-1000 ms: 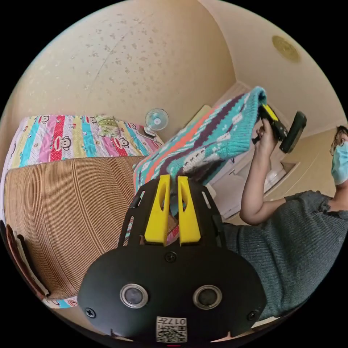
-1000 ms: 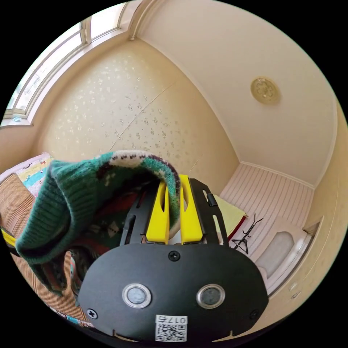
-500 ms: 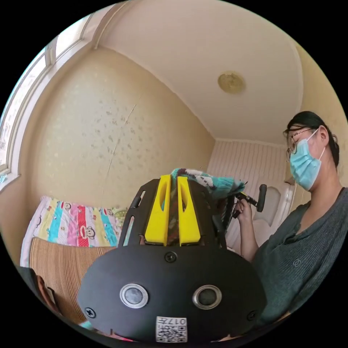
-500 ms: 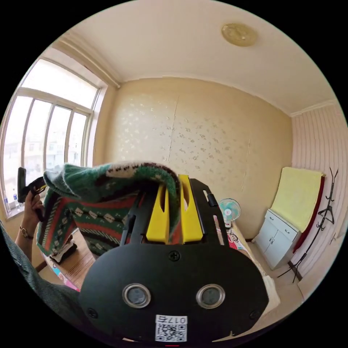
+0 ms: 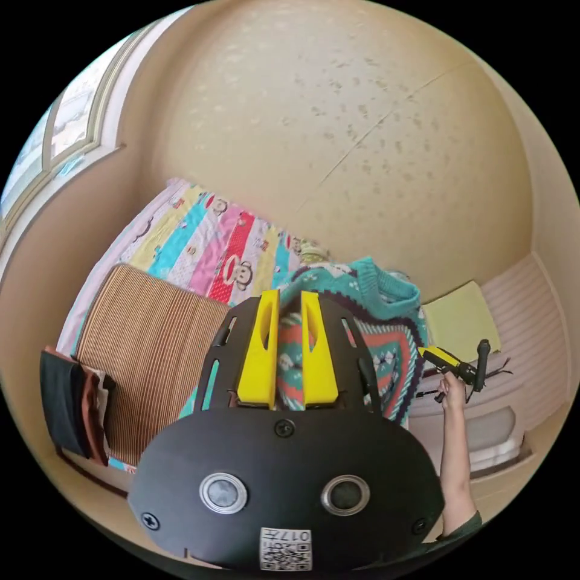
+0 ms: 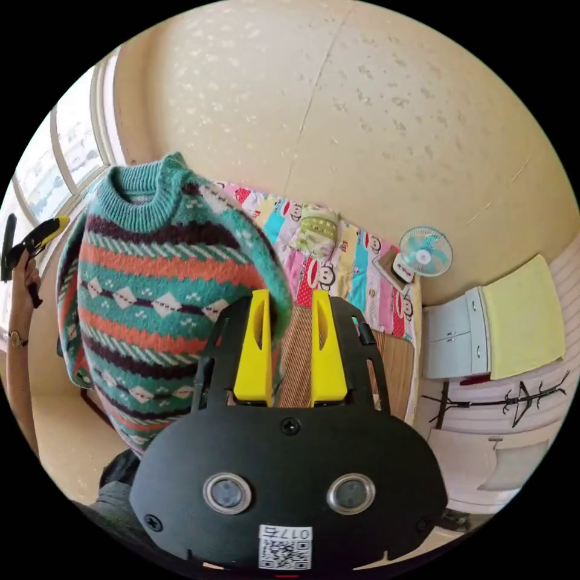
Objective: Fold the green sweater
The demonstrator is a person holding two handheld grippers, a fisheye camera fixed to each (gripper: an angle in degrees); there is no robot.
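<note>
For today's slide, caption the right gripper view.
Green patterned sweater held up above the striped bed, the right gripper at its shoulder.

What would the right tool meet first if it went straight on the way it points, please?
Probably the green sweater, whose edge hangs just inside the open jaws of the right tool. Past that, the line reaches the brown striped mat; depth is unclear.

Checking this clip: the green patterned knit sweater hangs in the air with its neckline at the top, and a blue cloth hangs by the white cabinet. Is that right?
Not quite: the cloth is yellow, not blue. The right gripper view shows the yellow cloth by the white cabinet. The rest stands: the green patterned knit sweater hangs in the air with its neckline at the top.
</note>
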